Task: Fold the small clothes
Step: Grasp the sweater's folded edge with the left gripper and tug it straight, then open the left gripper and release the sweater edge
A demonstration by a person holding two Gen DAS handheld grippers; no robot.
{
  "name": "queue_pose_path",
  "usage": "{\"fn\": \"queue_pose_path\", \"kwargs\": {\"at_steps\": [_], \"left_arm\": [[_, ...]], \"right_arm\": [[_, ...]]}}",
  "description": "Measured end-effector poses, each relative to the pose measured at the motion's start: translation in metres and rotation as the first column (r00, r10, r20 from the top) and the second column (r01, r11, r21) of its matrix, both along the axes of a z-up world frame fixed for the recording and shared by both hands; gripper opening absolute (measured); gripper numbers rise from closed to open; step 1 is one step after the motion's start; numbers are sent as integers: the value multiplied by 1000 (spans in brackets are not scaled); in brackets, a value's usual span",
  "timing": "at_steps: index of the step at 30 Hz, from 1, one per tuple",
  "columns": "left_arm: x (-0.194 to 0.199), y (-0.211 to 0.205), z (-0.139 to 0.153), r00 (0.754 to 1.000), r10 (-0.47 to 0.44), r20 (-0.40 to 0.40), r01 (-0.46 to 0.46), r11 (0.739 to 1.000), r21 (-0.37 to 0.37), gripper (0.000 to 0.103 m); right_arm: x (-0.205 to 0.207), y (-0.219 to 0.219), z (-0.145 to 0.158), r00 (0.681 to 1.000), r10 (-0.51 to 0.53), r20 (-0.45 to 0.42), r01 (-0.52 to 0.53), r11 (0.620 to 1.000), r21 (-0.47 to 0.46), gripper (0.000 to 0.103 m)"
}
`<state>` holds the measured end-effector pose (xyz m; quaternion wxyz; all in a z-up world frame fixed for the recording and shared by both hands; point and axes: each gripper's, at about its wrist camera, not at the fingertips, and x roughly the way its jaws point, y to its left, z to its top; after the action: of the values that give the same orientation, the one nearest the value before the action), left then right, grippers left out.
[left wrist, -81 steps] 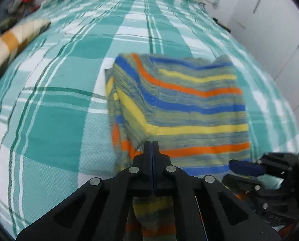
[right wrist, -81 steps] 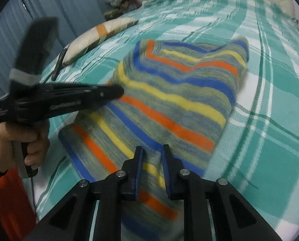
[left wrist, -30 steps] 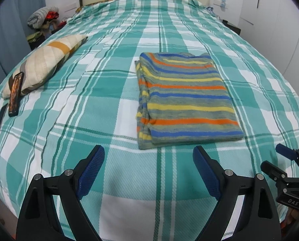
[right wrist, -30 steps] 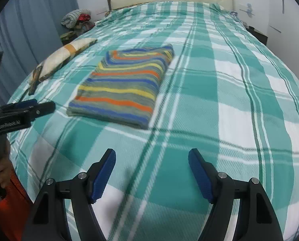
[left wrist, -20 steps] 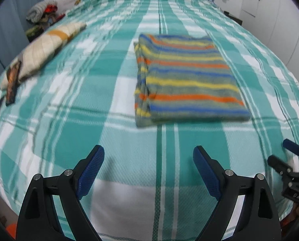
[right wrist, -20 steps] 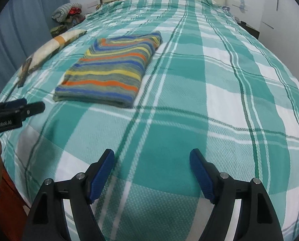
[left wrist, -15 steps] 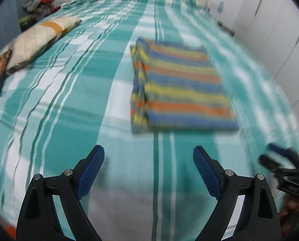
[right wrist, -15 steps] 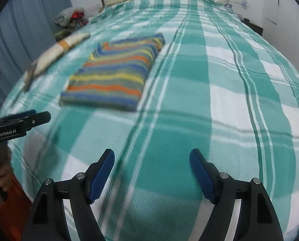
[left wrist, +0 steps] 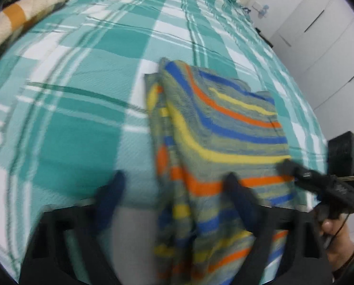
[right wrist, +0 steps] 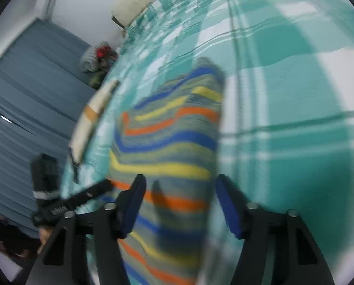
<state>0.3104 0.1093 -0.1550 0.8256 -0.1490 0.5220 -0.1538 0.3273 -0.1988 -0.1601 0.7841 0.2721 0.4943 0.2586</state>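
Note:
A folded striped garment, in blue, orange, yellow and grey-green bands, lies on the teal plaid bed. My left gripper is open, its jaws straddling the garment's near left edge. My right gripper is open, its jaws on either side of the garment's near right edge. The right gripper also shows in the left wrist view at the garment's right side. The left gripper shows in the right wrist view. Both views are motion-blurred.
A beige pillow with an orange band lies on the bed's left side. White cupboards stand to the right of the bed. Blue curtains and a small heap of clothes are on the far left.
Both grippers have moved forward from the bed's near edge to the folded garment and now straddle its near corners. The jaws remain open.

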Motion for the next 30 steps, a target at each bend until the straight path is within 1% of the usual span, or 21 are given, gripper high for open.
{"fn": "queue_pose_path", "kwargs": {"at_steps": [1,2,4,6,11,13,14,15,16,17,18,19,20,21,22,23,24,25,27,29,30], "left_arm": [[4,-5,-3,999,-24,-22,24,1000,-13,21],[5,-12,-2,1000,-22,-19,23,1000,21,21],[2,-21,11,999,-23,25,21,998,61,17],[-4,-28,30,997,-31,74,26,998,64,17],[-21,-56,83,978,-80,192,77,997,28,17],[-23,-67,94,974,-91,209,90,996,11,17],[-23,-70,93,974,-89,206,89,996,11,19],[-19,-80,83,981,-82,177,78,997,30,32],[-15,-86,72,988,-79,135,71,996,57,58],[-11,-92,55,995,-65,78,55,991,126,69],[-11,-95,43,997,-53,48,43,981,189,71],[-15,-95,35,999,-42,34,32,966,257,70],[-24,-93,34,998,-36,49,20,955,296,70],[-33,-90,36,997,-34,73,10,950,312,74],[-45,-88,42,994,-31,103,-6,939,344,82],[-59,-87,51,989,-27,142,-31,920,390,87],[-74,-88,60,982,-28,184,-55,902,429,94],[-85,-91,69,975,-34,222,-73,886,458,99],[-110,-97,86,954,-48,295,-113,857,503,102],[-128,-98,98,947,-28,321,-148,847,511,102],[-133,-97,101,947,-15,321,-159,847,507,102]], "right_arm": [[5,11,-7,1000,11,-10,-11,1000,4,40],[6,18,-8,1000,12,-2,-12,999,-40,30],[5,30,-1,999,11,33,-6,990,-144,25],[-3,33,19,996,5,87,11,982,-186,23],[-25,24,88,971,22,236,33,973,-226,22],[-30,9,112,962,2,273,62,973,-224,23],[-29,0,118,962,-13,272,78,971,-227,23],[-29,-8,119,964,-24,264,88,969,-231,23],[-27,-18,113,971,-40,236,101,963,-249,27],[-24,-27,103,979,-52,198,107,955,-276,34],[-20,-35,88,987,-68,147,113,942,-316,53],[-21,-45,72,989,-109,98,138,913,-383,67],[-29,-58,58,986,-154,68,168,873,-457,67],[-37,-64,55,984,-163,71,177,860,-478,67],[-52,-71,57,981,-170,93,193,841,-505,69],[-62,-73,60,979,-171,110,203,825,-527,73],[-73,-72,66,978,-169,126,211,803,-558,80],[-87,-68,74,976,-157,149,216,780,-588,86],[-110,-59,89,974,-125,191,217,767,-604,90],[-126,-51,100,972,-100,212,211,768,-605,92],[-136,-44,105,971,-87,221,207,763,-612,93]]}}
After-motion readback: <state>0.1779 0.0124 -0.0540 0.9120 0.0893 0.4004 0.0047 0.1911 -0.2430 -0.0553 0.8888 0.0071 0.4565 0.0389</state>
